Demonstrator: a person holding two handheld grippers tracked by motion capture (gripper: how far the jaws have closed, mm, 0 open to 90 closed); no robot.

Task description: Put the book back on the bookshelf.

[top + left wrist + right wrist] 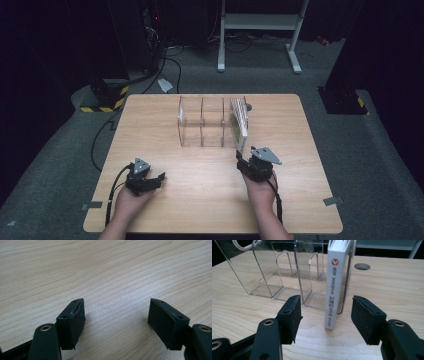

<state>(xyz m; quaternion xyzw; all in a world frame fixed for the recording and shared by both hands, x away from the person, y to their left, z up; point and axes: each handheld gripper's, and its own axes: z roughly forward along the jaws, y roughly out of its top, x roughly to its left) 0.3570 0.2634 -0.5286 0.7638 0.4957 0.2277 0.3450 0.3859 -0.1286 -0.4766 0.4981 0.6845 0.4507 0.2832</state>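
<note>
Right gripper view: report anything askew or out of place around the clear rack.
The white book stands upright in the end slot of the clear rack, but its near end juts past the rack's front edge onto the table. The right gripper sits open in front of it, not touching. Nothing looks spilled or damaged.

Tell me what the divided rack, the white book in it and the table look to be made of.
Rack: clear glossy plastic, probably acrylic; table grain shows through its walls. Book: paper pages, smooth white printed spine. Table: pale matte wood-grain top, maybe laminate.
</note>
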